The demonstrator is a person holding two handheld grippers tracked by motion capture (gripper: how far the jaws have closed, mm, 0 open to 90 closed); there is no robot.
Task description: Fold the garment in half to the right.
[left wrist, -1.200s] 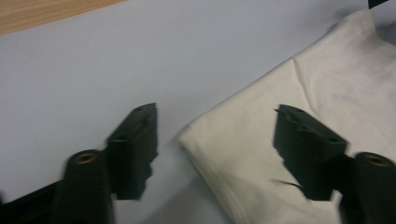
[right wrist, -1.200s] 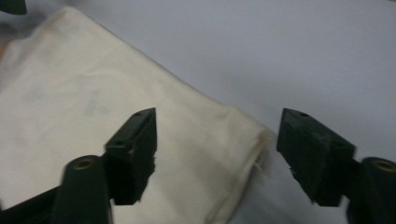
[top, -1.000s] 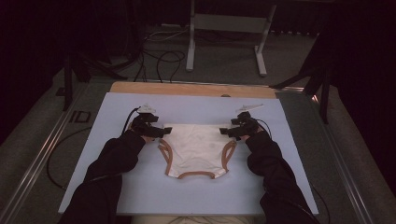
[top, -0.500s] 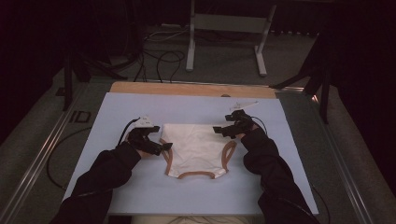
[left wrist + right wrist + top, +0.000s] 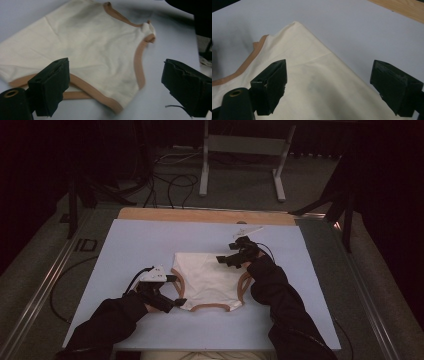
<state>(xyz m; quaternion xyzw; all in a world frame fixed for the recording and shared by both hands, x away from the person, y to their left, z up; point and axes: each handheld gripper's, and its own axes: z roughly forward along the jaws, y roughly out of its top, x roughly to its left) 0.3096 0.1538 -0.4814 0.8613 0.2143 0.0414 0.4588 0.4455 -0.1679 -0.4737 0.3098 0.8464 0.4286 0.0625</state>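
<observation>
1. Cream cotton baby bodysuit with tan ribbed trim (image 5: 207,281) lies flat at the centre of the pale blue matte sheet covering the tabletop (image 5: 130,245). Soft knit, light creases, curved leg openings edged in tan binding.
2. Left tongs (image 5: 176,290): at the garment's 8 o'clock corner, beside the tan hem. In the left gripper view the tongs (image 5: 113,87) are spread wide, having just been closing a little; the trimmed corner of the bodysuit (image 5: 82,50) sits between the blocky black foam pads, neither pad pressing on it.
3. Right tongs (image 5: 225,259): at the garment's 1 o'clock corner. In the right gripper view the tongs (image 5: 328,85) are spread too, over a plain folded edge of the fabric (image 5: 312,80), with no pinch.
4. Bare wooden strip (image 5: 200,215) runs along the tabletop's 12 o'clock edge.
5. Dark sleeves (image 5: 280,300) come in from 6 o'clock.
</observation>
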